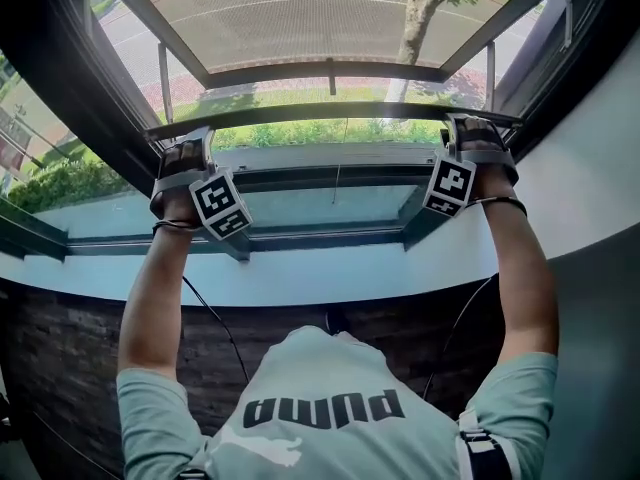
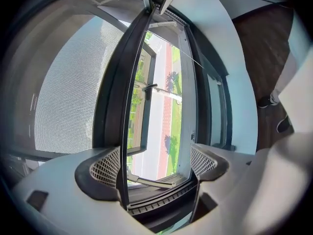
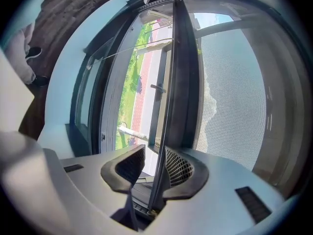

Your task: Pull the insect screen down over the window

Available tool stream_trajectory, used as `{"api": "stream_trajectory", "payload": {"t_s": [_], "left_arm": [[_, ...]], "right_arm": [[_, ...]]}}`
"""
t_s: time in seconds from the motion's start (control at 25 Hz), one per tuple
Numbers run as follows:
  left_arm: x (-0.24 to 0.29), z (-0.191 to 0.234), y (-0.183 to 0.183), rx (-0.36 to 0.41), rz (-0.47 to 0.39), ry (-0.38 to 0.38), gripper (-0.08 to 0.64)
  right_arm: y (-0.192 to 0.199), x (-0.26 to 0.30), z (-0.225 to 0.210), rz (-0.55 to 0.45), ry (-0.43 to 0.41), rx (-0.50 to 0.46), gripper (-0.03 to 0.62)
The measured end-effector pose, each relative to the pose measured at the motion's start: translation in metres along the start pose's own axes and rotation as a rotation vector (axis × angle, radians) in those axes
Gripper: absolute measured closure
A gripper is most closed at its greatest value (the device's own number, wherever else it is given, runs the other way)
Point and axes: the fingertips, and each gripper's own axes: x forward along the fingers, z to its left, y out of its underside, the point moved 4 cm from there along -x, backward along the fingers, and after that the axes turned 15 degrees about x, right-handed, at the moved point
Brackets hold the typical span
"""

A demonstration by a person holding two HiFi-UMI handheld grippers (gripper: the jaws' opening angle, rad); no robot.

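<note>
- dark slim metal pull bar (image 1: 340,111) of the insect screen: lies level across the window opening, long axis running from the person's left to right. The fine grey mesh (image 1: 300,18) is stretched above it. An open gap lies below it, down to the dark lower window frame (image 1: 330,233).
- left gripper (image 2: 159,163): at the bar's left end. Jaws stand wide apart, with the bar's thin edge passing between them. The edge lies against the mesh-side pad only, the other pad well clear. Hooked on, not clamped.
- right gripper (image 3: 154,165): at the bar's right end. Jaws stand moderately apart, bar edge against the mesh-side pad, daylight showing before the other pad. Nothing pinched.
- relation: the bar sits within both grippers, crosswise to the person, one end per hand, neither hand nearer.
- judgement: the frame lies straight below, so the pull should go down with both ends level, the mesh-side pads bearing on the bar.
</note>
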Motion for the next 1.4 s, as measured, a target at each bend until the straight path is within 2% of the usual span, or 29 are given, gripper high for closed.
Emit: {"api": "stream_trajectory", "payload": {"t_s": [0.16, 0.28, 0.44, 0.72, 1.04, 1.28, 1.4], "left_arm": [[0.014, -0.025, -0.008, -0.004, 0.004, 0.009, 0.12], [0.023, -0.037, -0.012, -0.012, 0.015, -0.013, 0.12], [0.029, -0.041, -0.011, -0.027, 0.034, -0.027, 0.12], [0.033, -0.041, -0.013, -0.039, 0.057, -0.052, 0.121], [0.05, -0.082, -0.025, -0.028, 0.073, 0.02, 0.121], [0.068, -0.106, -0.031, -0.061, 0.089, 0.02, 0.121], [0.077, -0.123, -0.035, -0.042, 0.09, 0.059, 0.121]], "right_arm": [[0.002, 0.01, 0.027, 0.007, -0.003, -0.012, 0.462], [0.001, 0.016, 0.042, -0.001, 0.002, 0.015, 0.462], [-0.004, 0.018, 0.047, -0.024, 0.002, 0.035, 0.463], [-0.003, 0.021, 0.048, -0.065, 0.059, 0.087, 0.462], [0.003, 0.035, 0.093, -0.062, 0.005, 0.045, 0.462], [0.001, 0.045, 0.118, -0.089, -0.004, 0.032, 0.462], [-0.001, 0.051, 0.136, -0.091, -0.046, 0.004, 0.463]]}}
